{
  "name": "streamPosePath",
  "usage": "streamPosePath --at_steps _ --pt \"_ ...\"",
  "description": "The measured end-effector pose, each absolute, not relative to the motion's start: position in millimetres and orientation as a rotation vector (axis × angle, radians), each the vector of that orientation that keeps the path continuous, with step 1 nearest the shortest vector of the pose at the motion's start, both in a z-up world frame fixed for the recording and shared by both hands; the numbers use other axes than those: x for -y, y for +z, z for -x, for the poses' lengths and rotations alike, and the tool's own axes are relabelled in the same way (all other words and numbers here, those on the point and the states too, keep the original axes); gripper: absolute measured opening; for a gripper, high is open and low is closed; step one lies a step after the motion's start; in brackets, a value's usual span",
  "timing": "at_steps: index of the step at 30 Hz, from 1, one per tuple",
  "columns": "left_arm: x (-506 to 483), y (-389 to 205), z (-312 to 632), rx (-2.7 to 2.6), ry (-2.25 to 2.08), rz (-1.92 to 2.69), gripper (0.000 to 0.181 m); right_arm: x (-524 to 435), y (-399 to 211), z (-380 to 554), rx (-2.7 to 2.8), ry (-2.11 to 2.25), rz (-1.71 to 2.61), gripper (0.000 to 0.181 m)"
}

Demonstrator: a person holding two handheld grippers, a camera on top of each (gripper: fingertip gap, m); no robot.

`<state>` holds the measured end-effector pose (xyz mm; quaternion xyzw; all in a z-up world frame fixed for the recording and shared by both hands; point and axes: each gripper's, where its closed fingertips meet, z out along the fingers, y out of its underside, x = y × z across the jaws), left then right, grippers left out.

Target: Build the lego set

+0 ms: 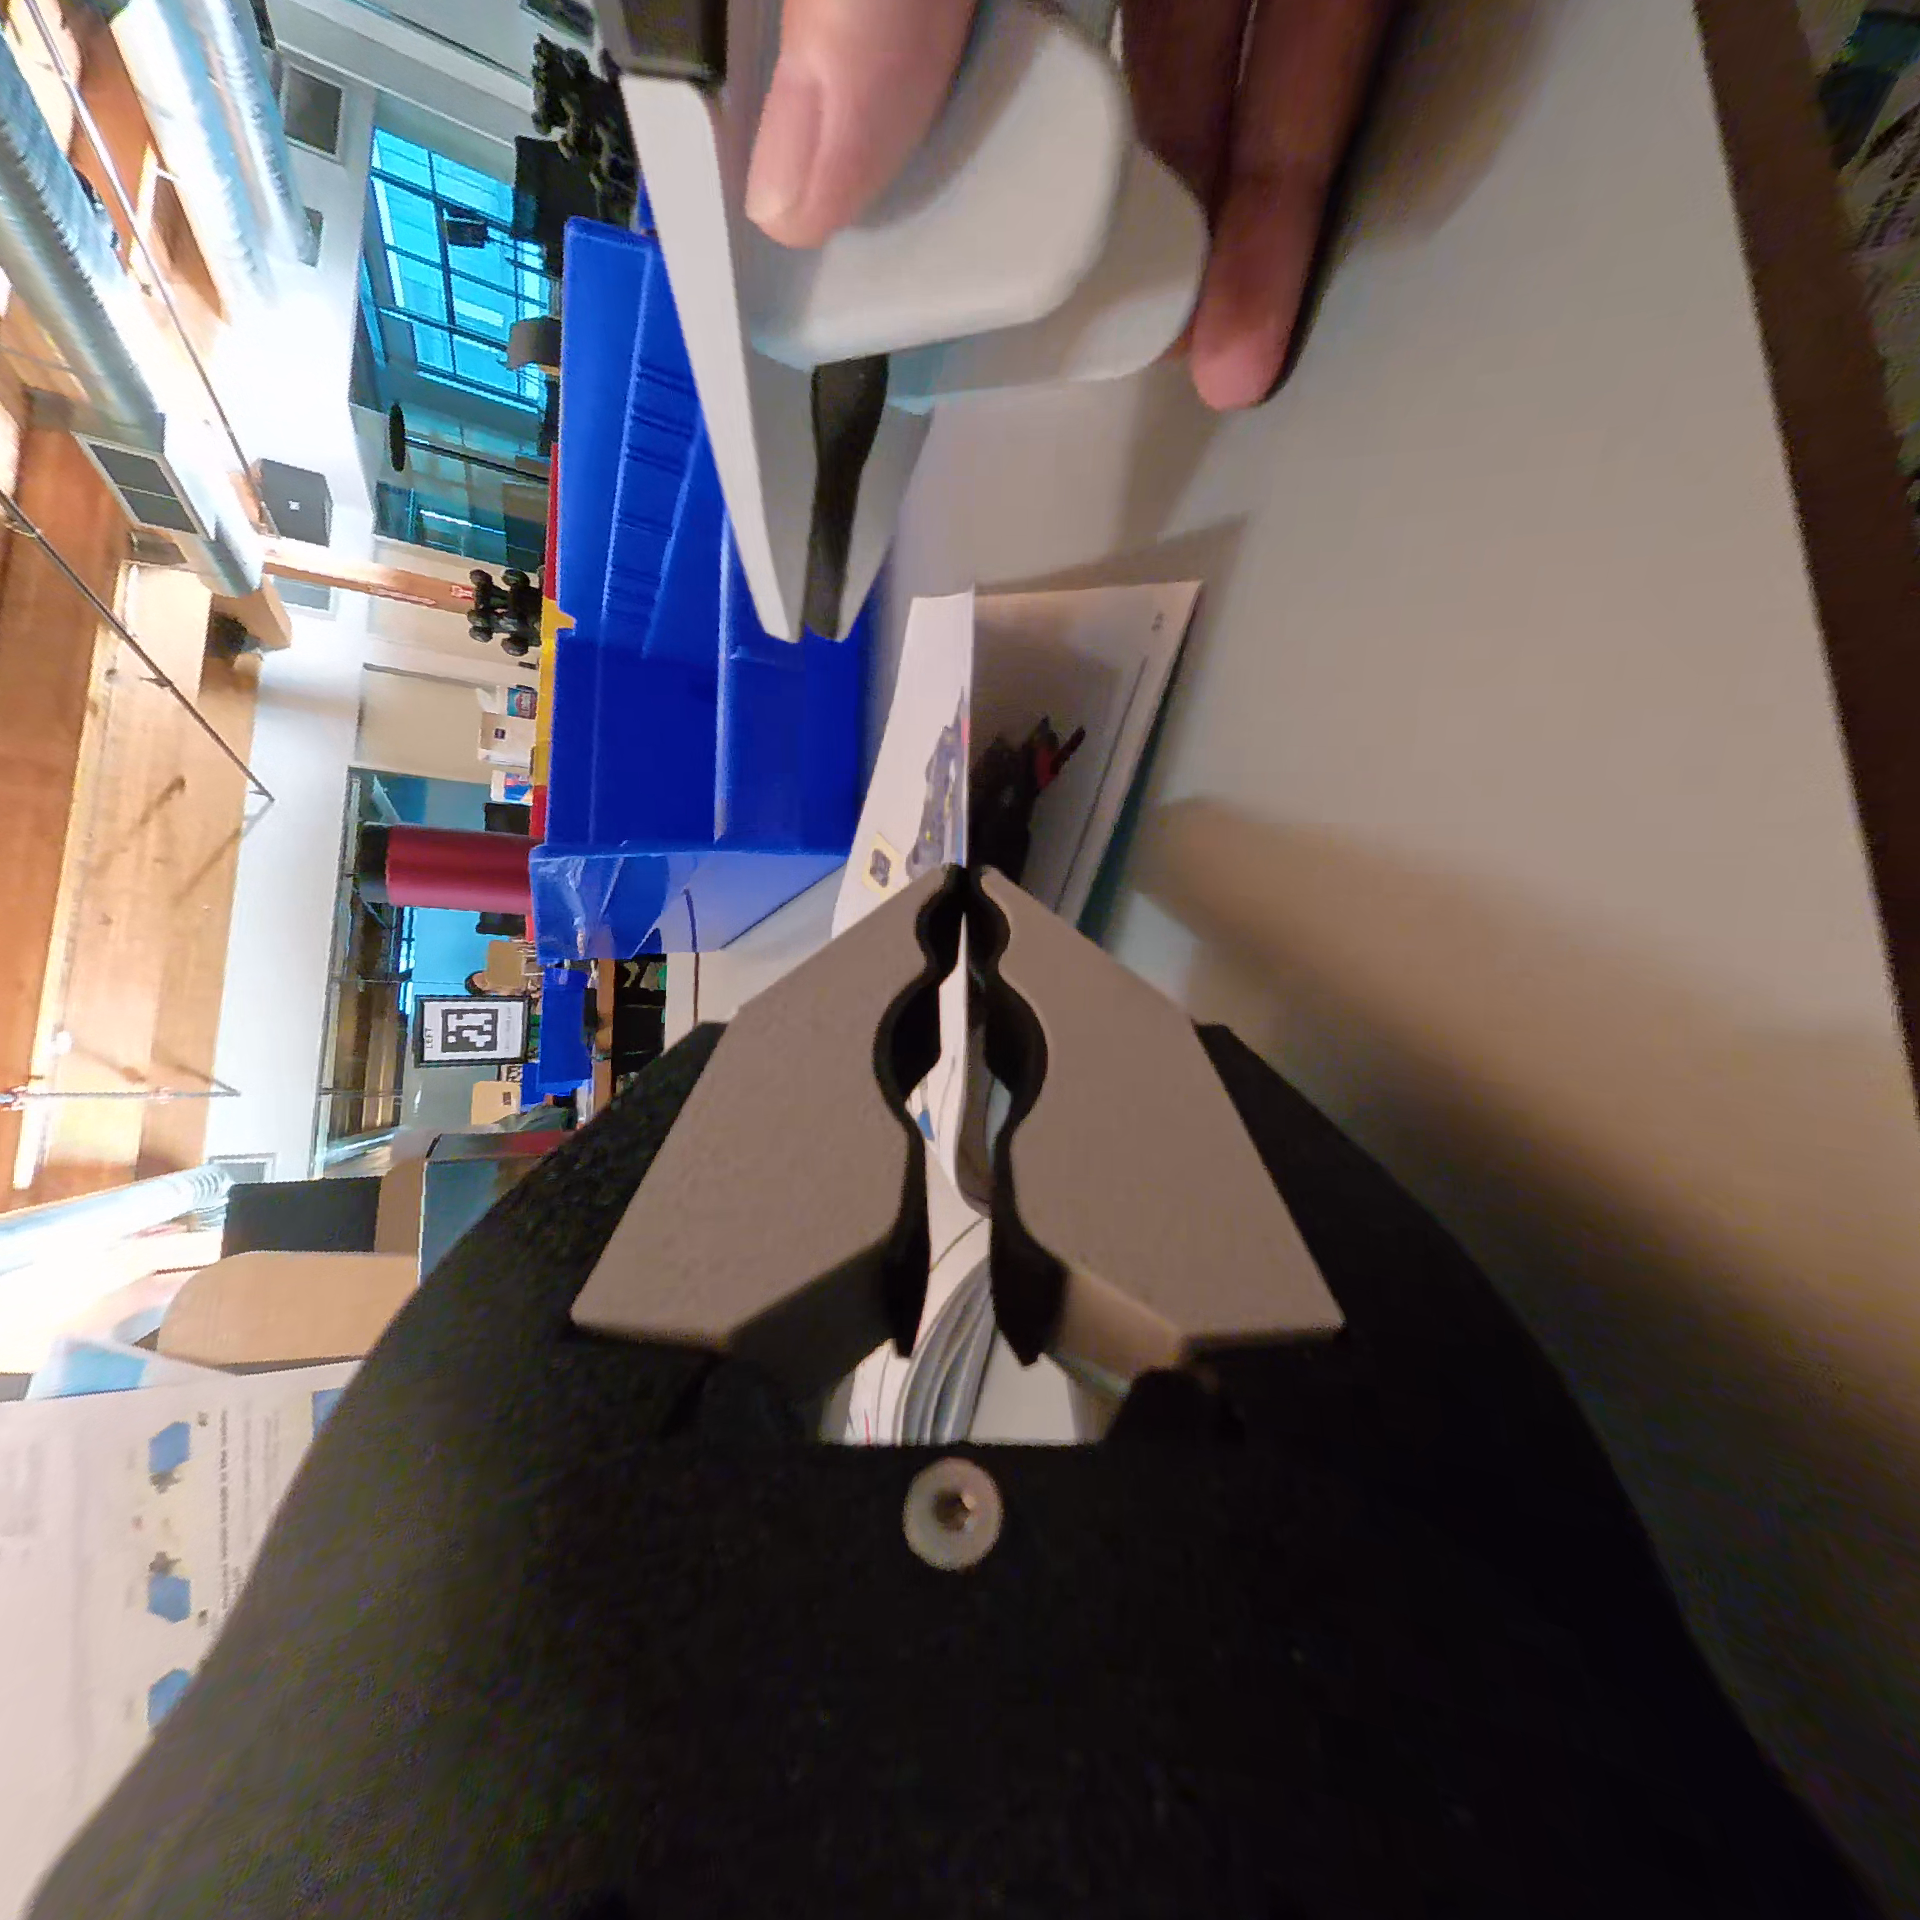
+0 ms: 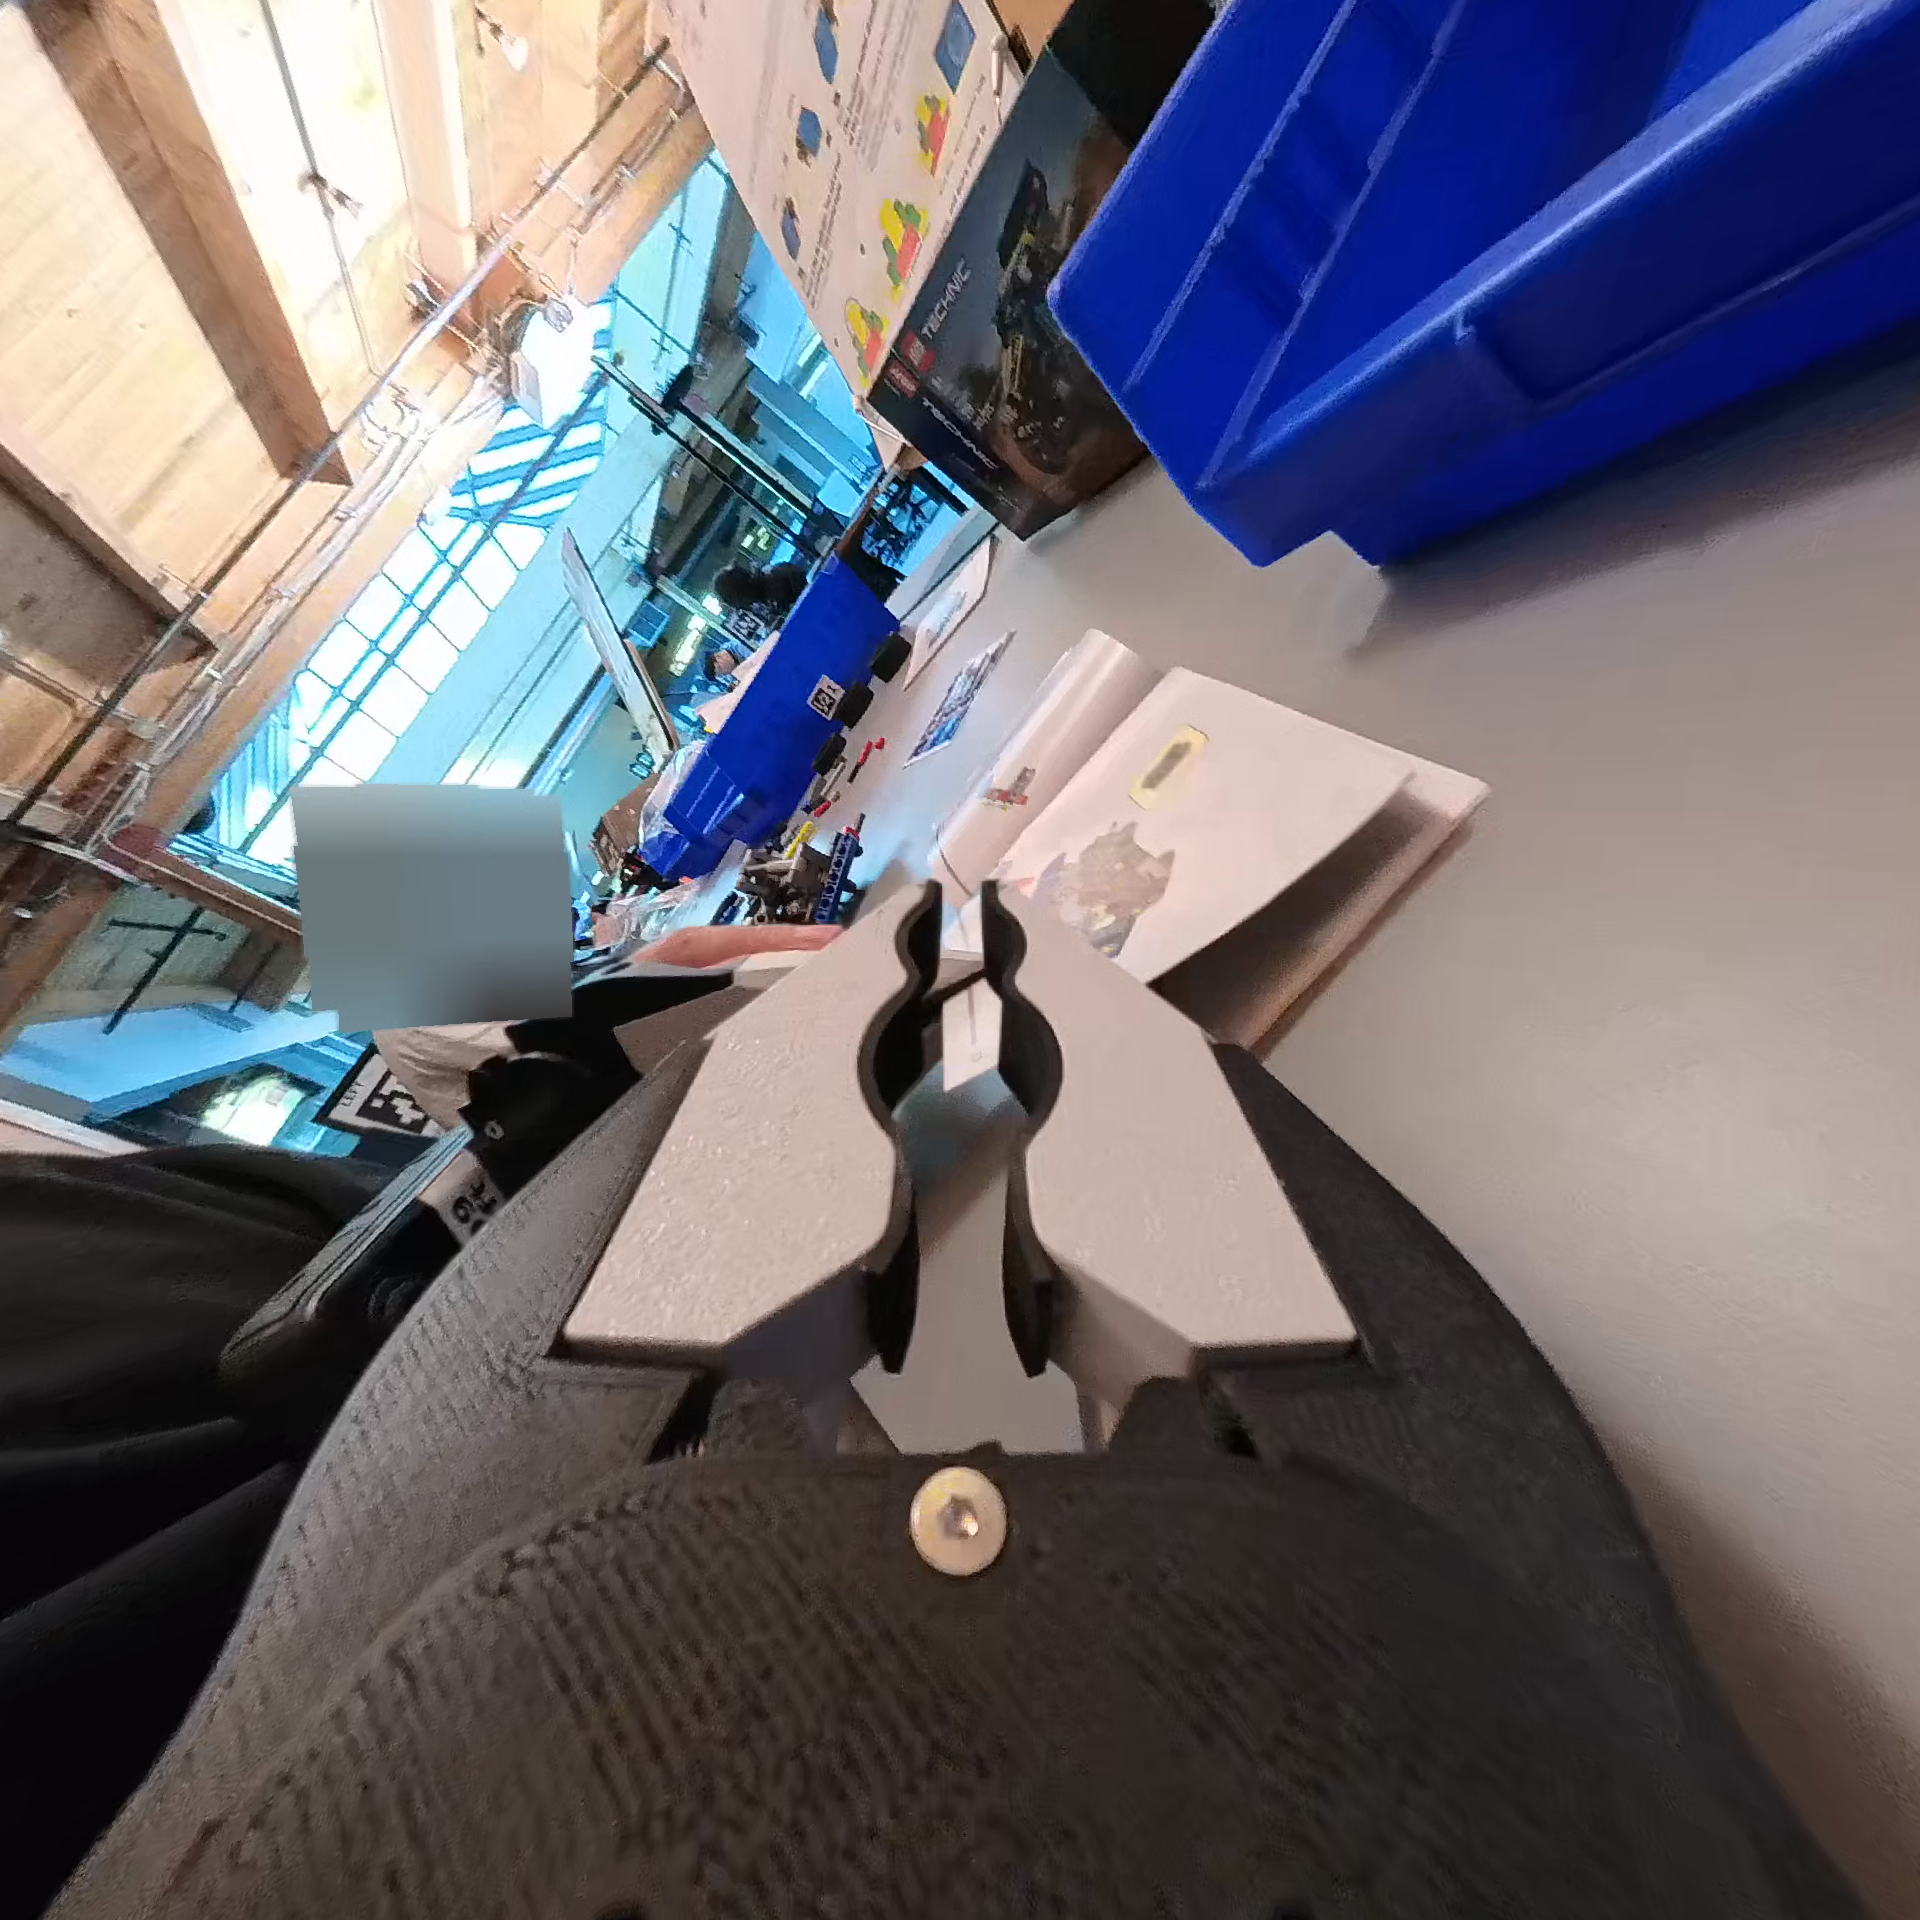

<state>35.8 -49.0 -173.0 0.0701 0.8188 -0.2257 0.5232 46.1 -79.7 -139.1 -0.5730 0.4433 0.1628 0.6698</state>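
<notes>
Left gripper: matt grey fingers, rough black printed plastic body; booklet: smooth paper; bin at 1 o'clock: glossy blue plastic; table: smooth matt grey

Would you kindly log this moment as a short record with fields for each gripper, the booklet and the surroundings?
left gripper: shut on a page of the instruction booklet
right gripper: jaws slightly apart around a page edge; grip cannot be told
booklet state: open, lying on the grey table, one page lifted
blue bin: on the table beyond the booklet
lego box: beside the bin
loose lego parts: farther along the table
</notes>
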Motion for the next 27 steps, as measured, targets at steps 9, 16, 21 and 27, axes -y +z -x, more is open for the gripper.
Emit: streamPosePath --at_steps 9,16,21,27 --pt "32.5 -151.7 -48.8 -1.880 -0.556 -0.070 0.000 80.1 -145.8 -27.7 -0.946 0.349 1.457 0.021" --pt "30.2 -154.1 -48.2 -1.887 -0.538 -0.094 0.000 59.1 -157.8 -33.1 -0.939 0.257 1.613 0.022" --pt "29.2 -173.0 -47.3 -2.029 -0.532 -0.100 0.000 61.7 -183.7 -52.2 -0.925 -0.139 1.911 0.000" --pt "32.8 -178.3 -25.0 -2.450 -0.848 -0.046 0.005 62.2 -199.9 -58.1 -0.727 -0.470 2.205 0.000"
